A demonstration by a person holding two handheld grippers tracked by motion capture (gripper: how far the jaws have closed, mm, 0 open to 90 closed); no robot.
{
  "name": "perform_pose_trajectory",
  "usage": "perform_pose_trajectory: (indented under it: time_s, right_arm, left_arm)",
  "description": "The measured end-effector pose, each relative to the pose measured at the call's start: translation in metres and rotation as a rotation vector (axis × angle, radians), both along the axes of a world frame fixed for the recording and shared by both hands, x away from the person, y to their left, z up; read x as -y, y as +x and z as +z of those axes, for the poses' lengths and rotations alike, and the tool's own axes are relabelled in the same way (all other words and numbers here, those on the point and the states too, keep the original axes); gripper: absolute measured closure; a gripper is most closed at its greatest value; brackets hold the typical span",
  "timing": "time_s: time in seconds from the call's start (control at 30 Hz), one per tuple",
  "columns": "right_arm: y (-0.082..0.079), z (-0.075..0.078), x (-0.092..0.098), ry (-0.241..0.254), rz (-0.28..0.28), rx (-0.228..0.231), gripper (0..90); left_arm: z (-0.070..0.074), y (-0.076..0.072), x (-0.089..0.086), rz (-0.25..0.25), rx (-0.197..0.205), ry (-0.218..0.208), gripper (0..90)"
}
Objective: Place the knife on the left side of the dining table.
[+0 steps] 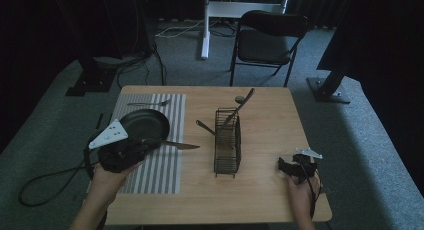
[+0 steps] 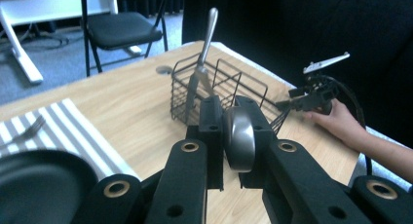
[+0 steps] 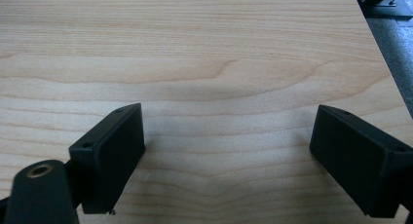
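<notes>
My left gripper (image 1: 144,145) hovers over the front edge of the black plate (image 1: 145,123), shut on a table knife (image 1: 181,146) whose blade points right toward the wire caddy (image 1: 227,145). In the left gripper view the knife's metal handle (image 2: 238,139) sits clamped between the jaws of that gripper (image 2: 229,109). The caddy (image 2: 219,85) stands beyond it with a utensil (image 2: 207,39) leaning out. My right gripper (image 1: 289,165) rests low near the table's right front corner. Its jaws (image 3: 226,156) stand wide open over bare wood with nothing between them.
A striped placemat (image 1: 162,167) lies under the plate, with a fork (image 1: 149,103) at its far end. Two utensil handles (image 1: 243,101) (image 1: 204,125) stick out of the caddy. A folding chair (image 1: 267,42) stands behind the table.
</notes>
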State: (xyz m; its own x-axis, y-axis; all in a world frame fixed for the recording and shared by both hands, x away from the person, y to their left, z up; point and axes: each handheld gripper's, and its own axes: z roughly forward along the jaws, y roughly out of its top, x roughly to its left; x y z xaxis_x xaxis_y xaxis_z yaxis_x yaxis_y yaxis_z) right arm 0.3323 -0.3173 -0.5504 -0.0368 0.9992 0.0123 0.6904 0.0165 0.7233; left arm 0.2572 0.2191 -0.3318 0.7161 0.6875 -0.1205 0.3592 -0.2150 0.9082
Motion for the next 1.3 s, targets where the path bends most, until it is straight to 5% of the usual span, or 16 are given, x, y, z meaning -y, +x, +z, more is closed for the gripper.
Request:
perform_pose_trajectory:
  time_s: [0.67,1.1,1.3]
  right_arm:
    - [0.000,0.000,0.000,0.000,0.000,0.000,11.8]
    - [0.000,0.000,0.000,-0.001,0.000,-0.001,11.8]
    - [0.000,0.000,0.000,-0.001,0.000,-0.001,11.8]
  left_arm:
    - [-0.058,0.007,-0.050,0.127,-0.142,0.002,83.6]
    - [-0.088,0.010,-0.062,0.149,-0.224,-0.006,83.6]
    - [-0.094,0.011,-0.066,0.150,-0.241,-0.045,83.5]
